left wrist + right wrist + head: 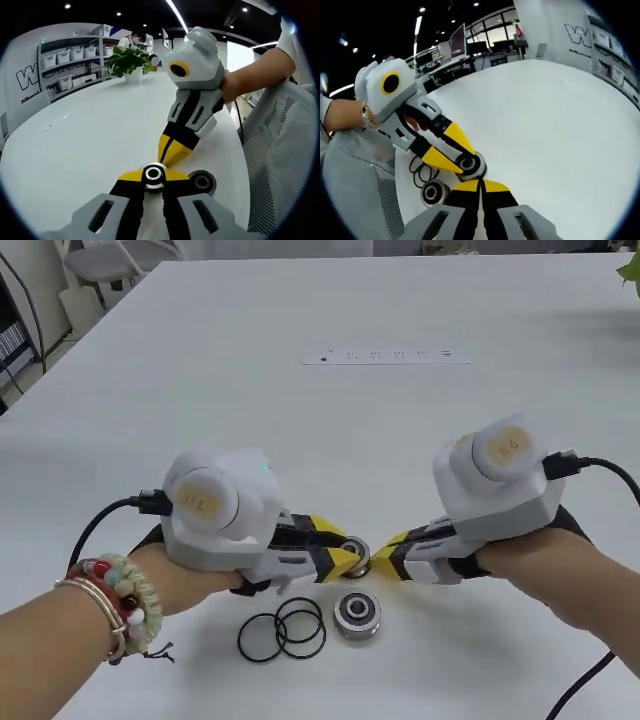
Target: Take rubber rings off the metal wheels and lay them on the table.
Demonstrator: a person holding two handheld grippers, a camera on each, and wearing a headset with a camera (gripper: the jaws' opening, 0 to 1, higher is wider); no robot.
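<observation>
The person is wearing a stack of bracelets (pixel 115 600) on the left wrist: one of large pale green and cream beads, one mixing red and turquoise beads, and thin bangles beside them, with a small dark tassel hanging below. The left gripper (pixel 352 556) is showing a pale grey body, black and grey links, and jaws tipped in yellow with black stripes. A black left cable (pixel 150 502) is plugging into its rear. The right gripper (pixel 386 558) is carrying the same colours, with a black right cable (pixel 562 464) plugging into its outer side. In each gripper view, grey slotted jaw arms are narrowing into black, then yellow.
</observation>
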